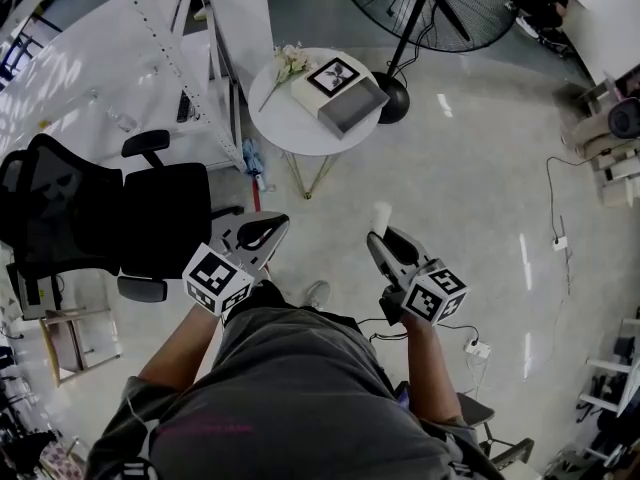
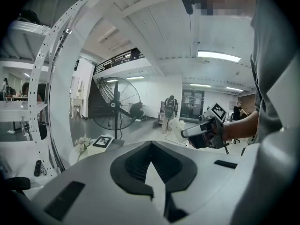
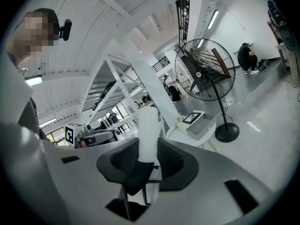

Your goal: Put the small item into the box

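While the person stands well apart from the round table [image 1: 285, 128], the head view shows the right gripper [image 1: 383, 240] held out in front of the body. The small item [image 1: 381, 214], a pale upright cylinder, sticks up from between its jaws. The left gripper [image 1: 268, 230] is level with it on the other side and carries nothing. The box [image 1: 340, 96] lies on the table beside a small bunch of flowers [image 1: 290, 63], with the standing fan [image 1: 430, 3] just beyond.

Seen from the left gripper view, that gripper's own jaws meet at their tips, pressed together with nothing between them. Past them the box sits far off on the table, and the other gripper holds the item at the right.

From the right gripper view, the dark pads [image 3: 171, 156] stand apart and pinch the lower end of the item on both sides, so most of its length rises free above them. The box lies ahead and to the right, well apart.

Judging by this, the pick-up is done and the carry to the box is the step in hand. The next move calls for closing the gap to the table, bringing the item over the box's open part, lowering it in and only then spreading the jaws. Since the grip is so low on the item, it could tip if swung quickly.
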